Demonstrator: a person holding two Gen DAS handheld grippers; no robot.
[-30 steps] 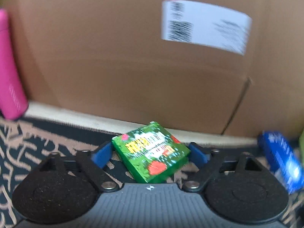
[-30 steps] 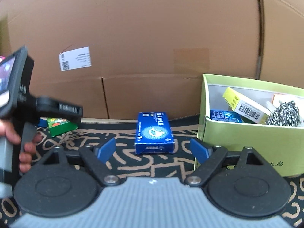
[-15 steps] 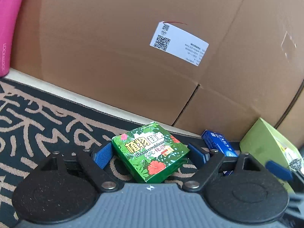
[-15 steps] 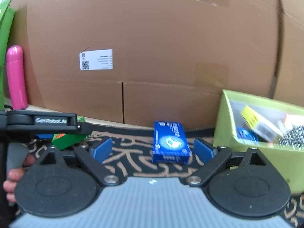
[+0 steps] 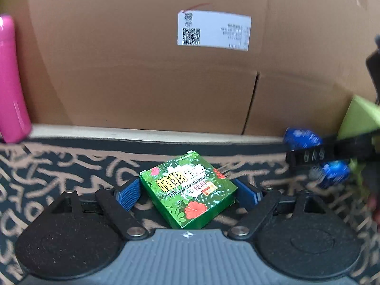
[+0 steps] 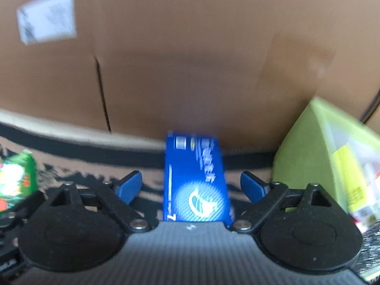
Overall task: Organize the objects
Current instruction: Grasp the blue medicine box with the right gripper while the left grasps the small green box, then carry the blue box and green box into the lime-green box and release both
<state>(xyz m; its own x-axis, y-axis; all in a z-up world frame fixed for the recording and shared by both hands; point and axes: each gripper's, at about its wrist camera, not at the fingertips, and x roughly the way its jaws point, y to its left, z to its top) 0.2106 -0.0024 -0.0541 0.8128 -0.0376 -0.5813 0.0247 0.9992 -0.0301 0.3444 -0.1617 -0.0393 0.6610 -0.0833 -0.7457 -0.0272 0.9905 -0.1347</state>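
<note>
Your green box [image 5: 188, 191], printed with leaves and red flowers, lies flat on the patterned mat [image 5: 71, 163] between the blue pads of your left gripper [image 5: 187, 191]. The jaws stand apart around it, with a sliver of mat showing on each side; whether the left pad brushes the box corner you cannot tell from this view.

Your blue box [image 6: 197, 182] lies lengthwise on the same mat between the fingers of your right gripper [image 6: 193, 186]. Those jaws are wide apart too, having just eased a little closer, and there is clear space between each pad and the box. This view is smeared by motion, so the print on the box is hard to read.

Just right of the blue box stands the lime-green bin [image 6: 306, 152], with a yellow packet [image 6: 349, 173] inside among other items too blurred to name. The green box shows at the far left edge of the right wrist view.

Behind everything rises a large cardboard box [image 5: 142, 66] with a white shipping label [image 5: 213, 30]. A pink bottle [image 5: 10, 83] stands at the far left against it. The right gripper shows as a dark blur at the right edge of the left wrist view.
</note>
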